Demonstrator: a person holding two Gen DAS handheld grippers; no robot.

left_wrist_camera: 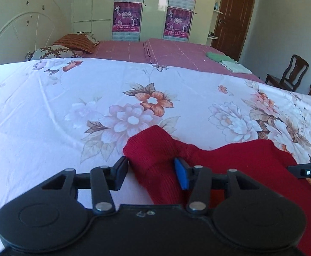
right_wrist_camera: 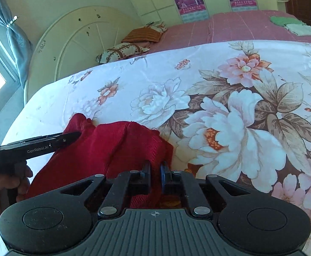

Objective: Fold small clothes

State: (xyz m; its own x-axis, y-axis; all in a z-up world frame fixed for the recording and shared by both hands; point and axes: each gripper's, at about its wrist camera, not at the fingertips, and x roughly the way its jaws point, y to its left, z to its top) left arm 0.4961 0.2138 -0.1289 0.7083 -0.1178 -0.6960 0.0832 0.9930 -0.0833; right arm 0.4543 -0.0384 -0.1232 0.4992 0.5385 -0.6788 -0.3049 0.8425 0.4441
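Pinching red garment (right_wrist_camera: 121, 145), right gripper (right_wrist_camera: 155, 177)

The knit (left_wrist_camera: 198, 166) is deep red, plain, finely ribbed. It lies on a white sheet (left_wrist_camera: 48, 106) printed with pale pink and white peonies, orange blossoms and brown-grey leaves (the print grows denser and darker in the right wrist view). Behind it, a dusty-pink bedspread (left_wrist_camera: 176, 53) with thin pale grid lines carries a green cloth (left_wrist_camera: 217, 56) and a white one (left_wrist_camera: 236, 66). One pillow (left_wrist_camera: 74, 42) is orange-striped. Each black claw has one blue pad (left_wrist_camera: 181, 176).
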